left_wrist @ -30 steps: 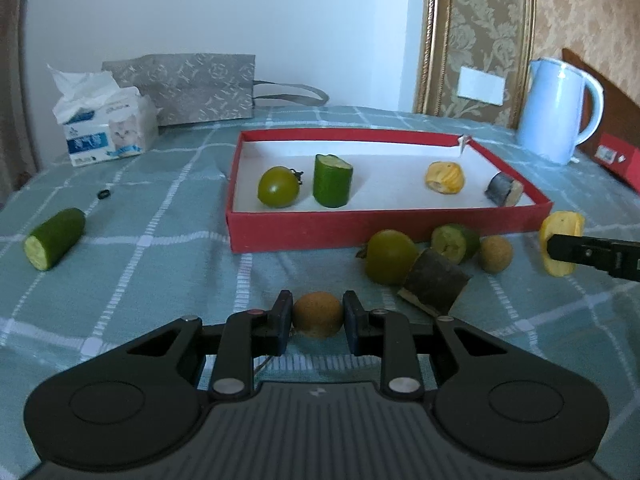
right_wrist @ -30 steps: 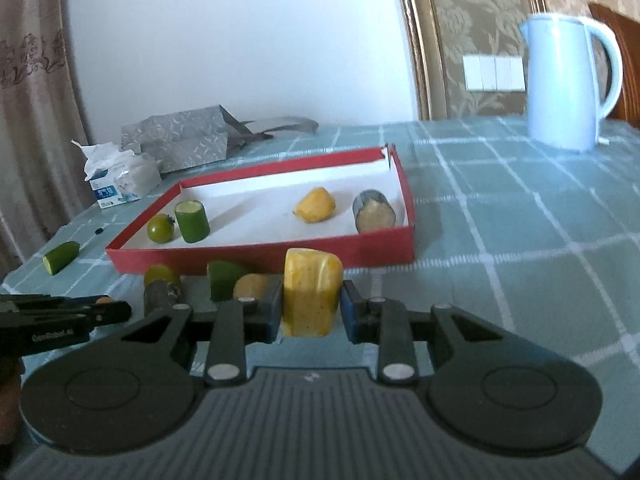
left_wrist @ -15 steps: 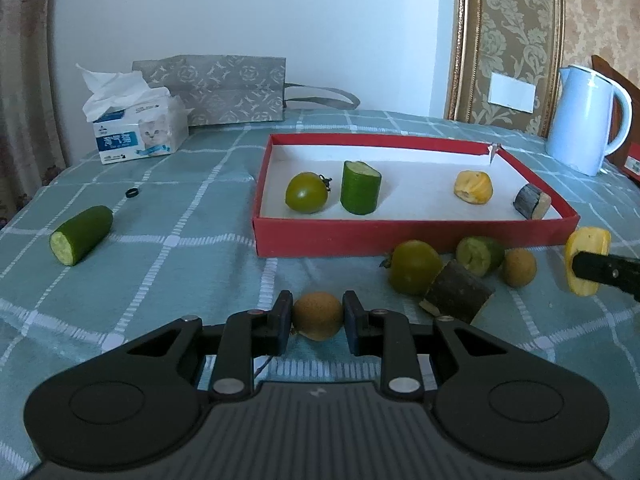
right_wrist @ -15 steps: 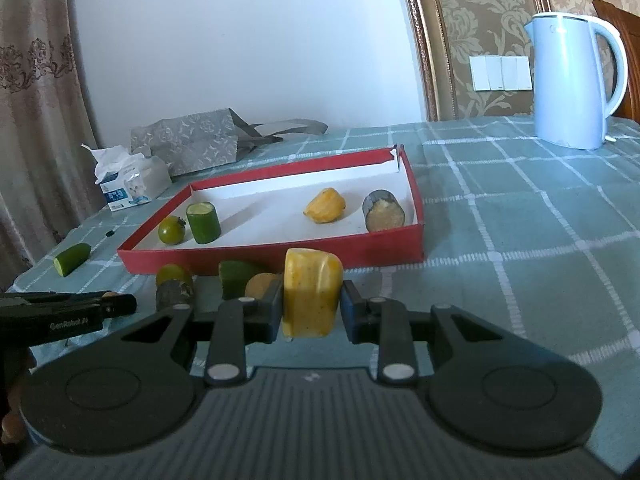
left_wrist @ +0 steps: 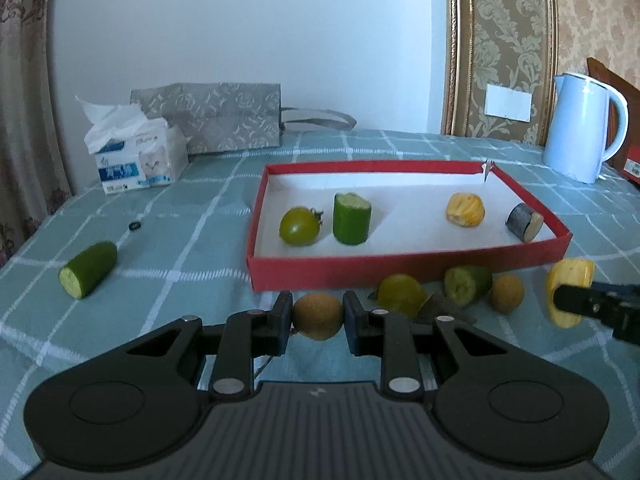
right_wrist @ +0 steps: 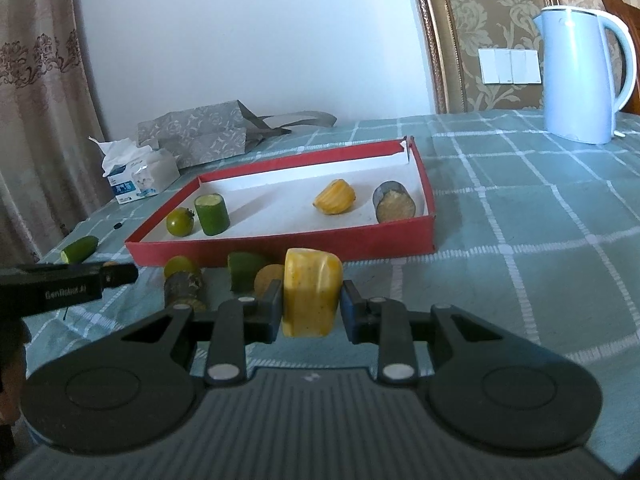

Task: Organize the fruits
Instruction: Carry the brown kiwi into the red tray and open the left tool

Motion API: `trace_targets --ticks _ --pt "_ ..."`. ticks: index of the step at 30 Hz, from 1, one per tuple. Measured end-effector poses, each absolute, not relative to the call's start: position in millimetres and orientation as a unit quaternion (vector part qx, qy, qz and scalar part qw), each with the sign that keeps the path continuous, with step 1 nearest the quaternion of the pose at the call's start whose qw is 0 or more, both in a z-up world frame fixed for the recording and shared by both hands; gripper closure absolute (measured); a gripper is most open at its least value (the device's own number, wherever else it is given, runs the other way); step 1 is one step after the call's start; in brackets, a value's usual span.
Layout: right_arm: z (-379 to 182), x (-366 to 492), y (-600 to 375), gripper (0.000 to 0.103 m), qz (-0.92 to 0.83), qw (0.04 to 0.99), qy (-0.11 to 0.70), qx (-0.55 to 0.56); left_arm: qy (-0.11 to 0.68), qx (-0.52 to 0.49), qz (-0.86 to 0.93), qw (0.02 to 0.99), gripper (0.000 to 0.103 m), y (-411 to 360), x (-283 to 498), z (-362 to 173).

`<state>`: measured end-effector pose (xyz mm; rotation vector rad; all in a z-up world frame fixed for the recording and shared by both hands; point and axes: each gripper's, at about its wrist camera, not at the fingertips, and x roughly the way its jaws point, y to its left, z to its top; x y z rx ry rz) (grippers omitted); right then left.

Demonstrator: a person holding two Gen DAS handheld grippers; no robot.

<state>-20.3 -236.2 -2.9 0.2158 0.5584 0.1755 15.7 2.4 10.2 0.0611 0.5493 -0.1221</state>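
My left gripper is shut on a small brown round fruit, held above the cloth in front of the red tray. My right gripper is shut on a yellow fruit chunk, also raised; it shows in the left wrist view. The tray holds a green tomato, a cucumber piece, a yellow piece and a dark-skinned piece. Before the tray lie a green tomato, a green piece, a brown fruit and a dark chunk.
A cucumber piece lies on the checked cloth at the left. A tissue box and a grey paper bag stand at the back left. A pale blue kettle stands at the back right.
Both grippers have risen with their fruit still held, so the tray and table look lower and farther. The left gripper has also drifted left.
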Motion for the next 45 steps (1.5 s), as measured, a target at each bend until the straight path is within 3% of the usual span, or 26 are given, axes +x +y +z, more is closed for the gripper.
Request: trace_targets --ticks 10,30,32,34,36,45 --pt "-3.3 -19.0 -237.5 0.074 0.093 0.949 0.278 0.113 0.253 0.05 -0.083 0.963 0.077 -31.0 51.5 31.2" --pt "-6.8 -11.8 -236.3 0.074 0.107 0.943 0.292 0.118 0.271 0.086 -0.084 0.955 0.076 -78.8 119.5 13.6" --pt "-6.7 -11.9 -236.1 0.074 0.106 0.943 0.292 0.117 0.272 0.09 -0.083 0.955 0.07 -79.8 119.4 12.7" --pt "-7.5 -10.9 -237.1 0.075 0.107 0.942 0.296 0.12 0.27 0.085 -0.083 0.956 0.055 -77.5 118.0 13.5" --pt "-7.1 -11.2 -237.8 0.074 0.105 0.942 0.294 0.122 0.266 0.072 -0.078 0.958 0.046 -72.9 115.6 15.8" --pt "-6.5 -12.9 -237.3 0.074 0.103 0.944 0.291 0.119 0.254 0.03 -0.059 0.965 0.045 -41.0 87.5 24.1"
